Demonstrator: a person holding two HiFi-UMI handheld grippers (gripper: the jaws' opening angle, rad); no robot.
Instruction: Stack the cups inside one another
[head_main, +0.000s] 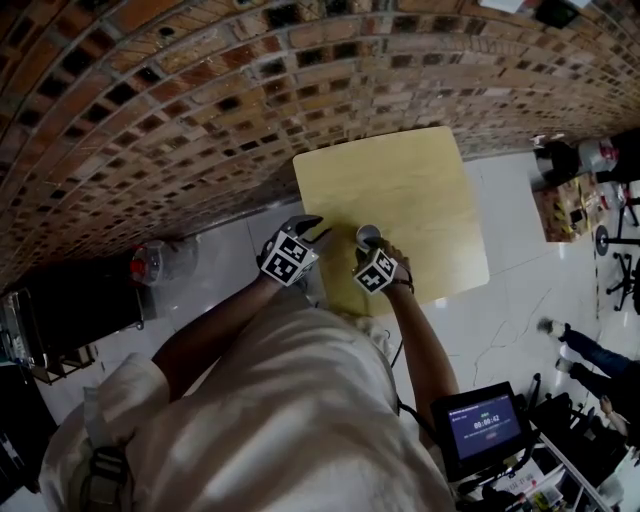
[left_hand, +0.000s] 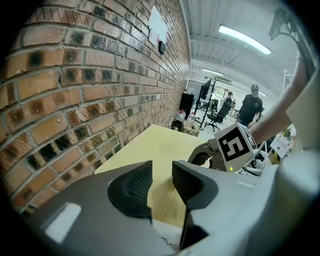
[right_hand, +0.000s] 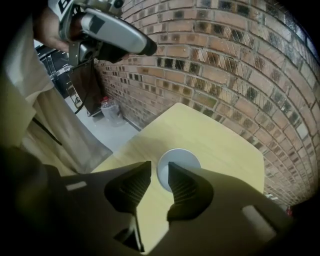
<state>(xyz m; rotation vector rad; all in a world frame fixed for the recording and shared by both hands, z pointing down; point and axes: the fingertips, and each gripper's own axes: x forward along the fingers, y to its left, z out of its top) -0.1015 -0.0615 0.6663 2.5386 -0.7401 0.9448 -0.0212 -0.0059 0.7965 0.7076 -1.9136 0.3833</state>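
Hovering both grippers over the near edge of a pale wooden table (head_main: 400, 180) set against a brick wall (head_main: 150, 100), with one cup on it.

The person (head_main: 300, 420) leans over the table's near side, arms reaching forward. The left gripper (left_hand: 161, 182) sits over the table's near-left corner, its jaws a narrow gap apart with only bare tabletop showing between them. The right gripper (right_hand: 159, 182) is just beside it, well apart from the wall, jaws also slightly parted. A white cup (right_hand: 180, 160) stands upright, mouth up, on the table just beyond the right gripper's tips, its near rim lined up with the gap. Contact between the jaws and the rim can't be made out. In the head view the cup (head_main: 368, 234) sits right ahead of the right gripper.
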